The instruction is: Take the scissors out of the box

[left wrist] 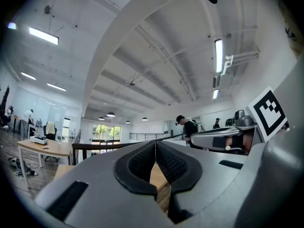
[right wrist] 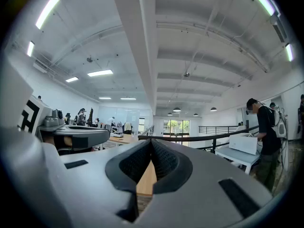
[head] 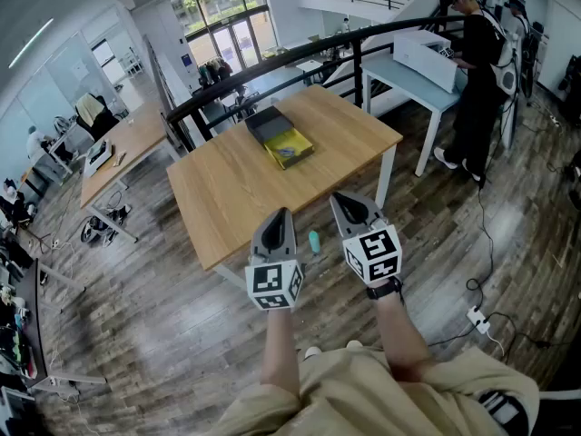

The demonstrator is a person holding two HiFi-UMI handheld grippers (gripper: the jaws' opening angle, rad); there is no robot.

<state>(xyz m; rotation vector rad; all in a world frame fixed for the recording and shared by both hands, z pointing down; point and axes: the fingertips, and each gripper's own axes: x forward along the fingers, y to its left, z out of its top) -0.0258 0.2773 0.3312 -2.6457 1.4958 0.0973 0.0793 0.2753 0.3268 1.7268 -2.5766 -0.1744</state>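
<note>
The box (head: 289, 146), a yellow tray with a dark half touching its far side, lies on the desk (head: 227, 198) toward the far edge; something pale lies in the yellow tray, too small to identify as the scissors. The left claw (head: 283, 213) and right claw (head: 343, 198) hover side by side over the desk's near edge, well apart from the box, each with jaws closed together on nothing. A small teal object (head: 314, 241) lies at the near edge between them.
</note>
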